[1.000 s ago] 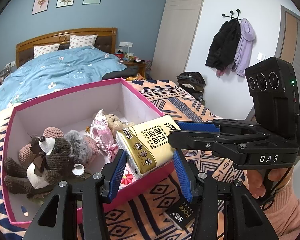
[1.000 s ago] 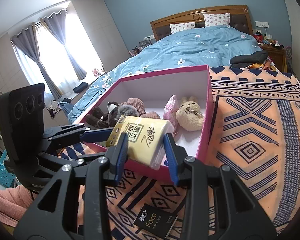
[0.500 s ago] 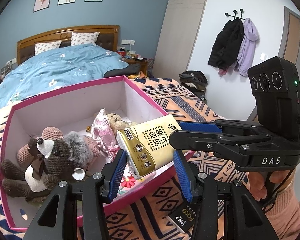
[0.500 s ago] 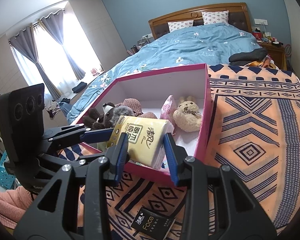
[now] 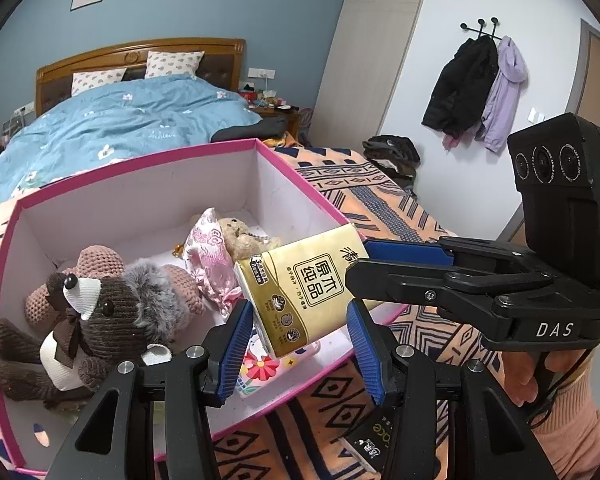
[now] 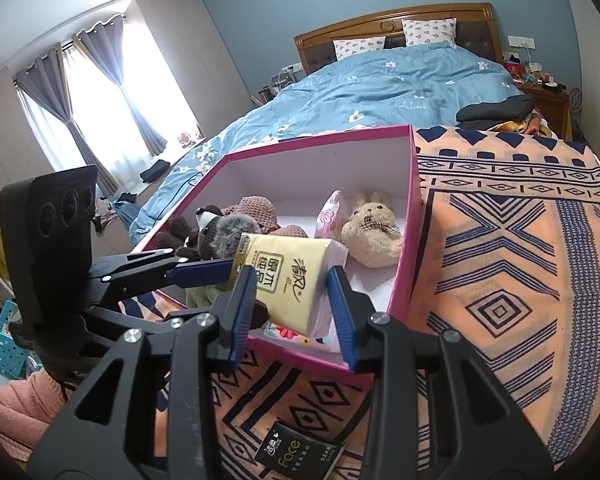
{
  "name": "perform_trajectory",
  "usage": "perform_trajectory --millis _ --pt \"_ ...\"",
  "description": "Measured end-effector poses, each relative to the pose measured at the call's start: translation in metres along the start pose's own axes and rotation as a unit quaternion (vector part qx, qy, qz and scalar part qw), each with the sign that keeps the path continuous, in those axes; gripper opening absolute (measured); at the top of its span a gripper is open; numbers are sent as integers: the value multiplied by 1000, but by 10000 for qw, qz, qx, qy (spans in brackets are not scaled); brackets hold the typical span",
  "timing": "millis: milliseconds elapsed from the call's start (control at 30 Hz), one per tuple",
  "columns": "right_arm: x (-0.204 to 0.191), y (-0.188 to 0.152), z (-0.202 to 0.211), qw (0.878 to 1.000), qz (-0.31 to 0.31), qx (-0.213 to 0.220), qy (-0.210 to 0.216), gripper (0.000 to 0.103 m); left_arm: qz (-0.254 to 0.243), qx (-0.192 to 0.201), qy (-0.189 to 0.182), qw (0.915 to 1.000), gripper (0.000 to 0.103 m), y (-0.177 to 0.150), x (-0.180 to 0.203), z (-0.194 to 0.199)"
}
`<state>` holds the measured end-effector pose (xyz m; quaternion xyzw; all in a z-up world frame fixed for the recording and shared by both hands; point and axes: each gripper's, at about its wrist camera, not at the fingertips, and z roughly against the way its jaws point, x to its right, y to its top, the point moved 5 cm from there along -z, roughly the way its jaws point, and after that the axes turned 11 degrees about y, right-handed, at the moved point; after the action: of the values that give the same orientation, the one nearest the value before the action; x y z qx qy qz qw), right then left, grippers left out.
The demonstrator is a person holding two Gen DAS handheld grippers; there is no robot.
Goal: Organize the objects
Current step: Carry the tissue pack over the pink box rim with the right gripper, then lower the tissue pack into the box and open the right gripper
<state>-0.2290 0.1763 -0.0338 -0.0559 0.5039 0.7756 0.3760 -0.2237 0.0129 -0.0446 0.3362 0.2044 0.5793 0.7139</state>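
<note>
Yellow plastic wraps the tissue pack (image 6: 290,280), which the right gripper (image 6: 292,304) grasps by its narrow sides, fingers clenched on it. The pack hangs tilted over the near rim of the pink box (image 5: 300,178), long axis pointing into the box. The left gripper (image 5: 300,344) waits beneath and beside it, fingers released, holding nothing. Soft toys fill the box's far half.
</note>
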Motion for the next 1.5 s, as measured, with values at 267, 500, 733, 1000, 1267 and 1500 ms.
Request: perform_trajectory --millis 267,500,733,1000,1267,1500 --pt "6 -1 -5 10000 -50 -75 -41 40 24 -119 7 9999 49 -1 0 -9" --pt "8 -3 -10 9998 -119 -162 -86 40 74 -227 -27 9997 49 -3 -3 -16" --pt "12 -2 -16 9990 -179 -185 -360 40 29 -309 27 9995 49 0 -5 -24" --pt "13 0 -7 9989 -215 -12 -418 40 48 -173 110 9998 51 -3 -10 -20" --pt "0 -15 19 9996 -76 168 -230 46 -156 217 69 9996 64 -14 -4 13" --pt "-15 -41 48 9995 111 299 -66 60 -455 665 -5 9967 72 -33 11 55"
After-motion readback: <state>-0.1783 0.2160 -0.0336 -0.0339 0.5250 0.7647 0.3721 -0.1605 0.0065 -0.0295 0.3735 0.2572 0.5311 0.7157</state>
